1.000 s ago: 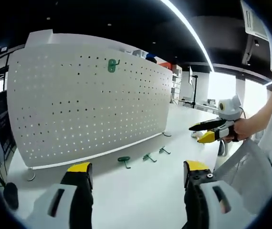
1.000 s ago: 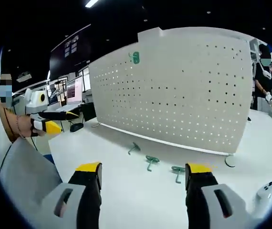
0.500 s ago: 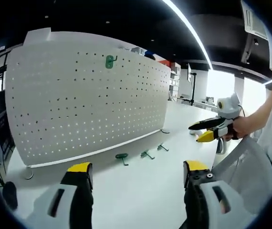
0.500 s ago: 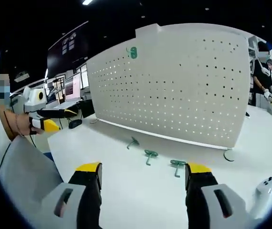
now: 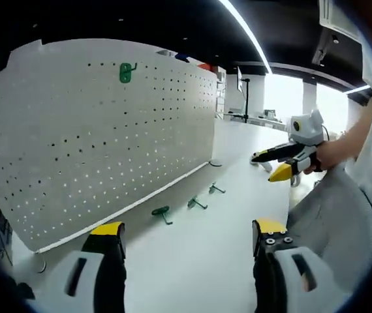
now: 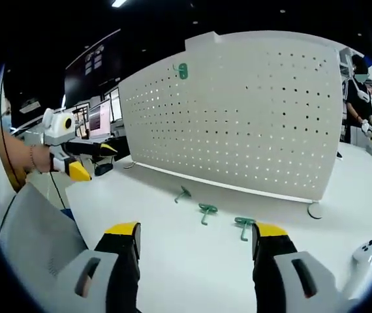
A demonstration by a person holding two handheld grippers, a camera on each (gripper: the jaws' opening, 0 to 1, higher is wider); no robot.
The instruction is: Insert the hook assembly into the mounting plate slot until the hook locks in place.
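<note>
A white pegboard mounting plate (image 5: 94,130) (image 6: 238,111) stands upright on the white table, with one green hook (image 5: 128,72) (image 6: 183,70) hung near its top. Three loose green hooks lie on the table in front of its base (image 5: 162,212) (image 5: 196,203) (image 5: 216,189), also seen in the right gripper view (image 6: 183,194) (image 6: 206,210) (image 6: 244,223). My left gripper (image 5: 188,231) is open and empty, short of the hooks. My right gripper (image 6: 196,229) is open and empty too. Each gripper shows in the other's view, held in a hand (image 5: 282,158) (image 6: 81,160).
The pegboard rests on round feet (image 6: 314,210). A white handheld device (image 6: 362,251) lies on the table at the right. Monitors (image 6: 101,120) stand behind the table's left end, and a person (image 6: 359,98) stands beyond the board's right end. Bare table (image 6: 192,261) lies before the jaws.
The left gripper view has swung and come closer to the pegboard. In the right gripper view the left gripper has moved forward toward the board. The hooks lie where they were.
</note>
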